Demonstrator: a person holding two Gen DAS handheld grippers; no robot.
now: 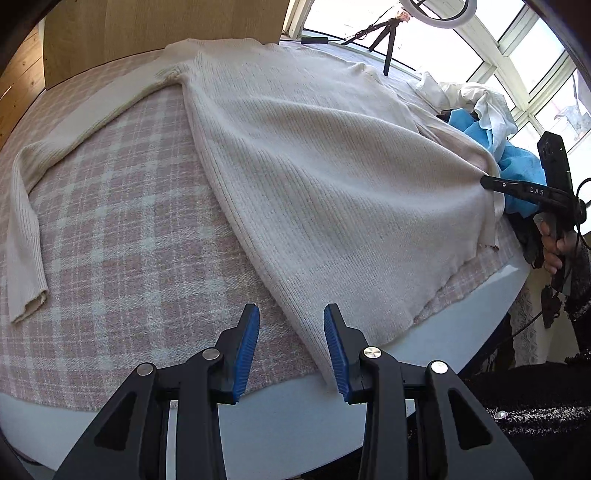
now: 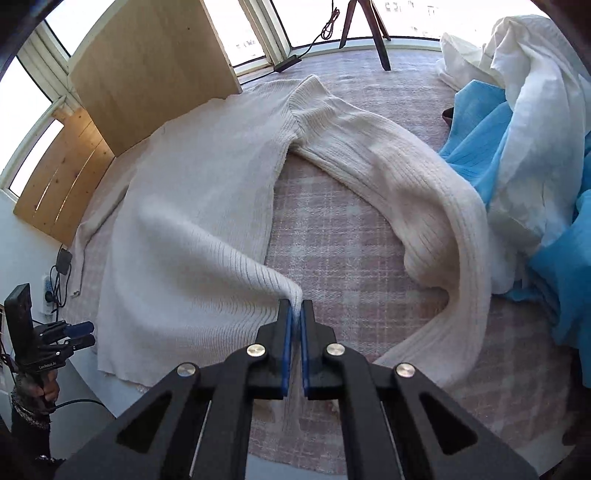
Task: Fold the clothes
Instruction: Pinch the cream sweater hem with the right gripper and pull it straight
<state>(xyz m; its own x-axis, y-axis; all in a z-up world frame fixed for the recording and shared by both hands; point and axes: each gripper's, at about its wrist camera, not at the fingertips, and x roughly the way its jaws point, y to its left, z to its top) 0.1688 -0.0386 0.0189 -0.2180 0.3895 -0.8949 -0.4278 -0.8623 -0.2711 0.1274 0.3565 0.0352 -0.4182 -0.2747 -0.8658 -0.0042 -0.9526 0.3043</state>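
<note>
Evidently the right hand-held gripper was clenched on the sweater edge to lift it for folding, while the left hand-held gripper hovered released near the hem.

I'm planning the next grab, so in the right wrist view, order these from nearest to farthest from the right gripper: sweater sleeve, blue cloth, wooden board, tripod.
1. Sweater sleeve, just right of the right gripper.
2. Blue cloth, far right.
3. Wooden board, back left.
4. Tripod, at the back by the window.

Cream ribbed sweater lies spread flat, hem corner lifted.
</note>
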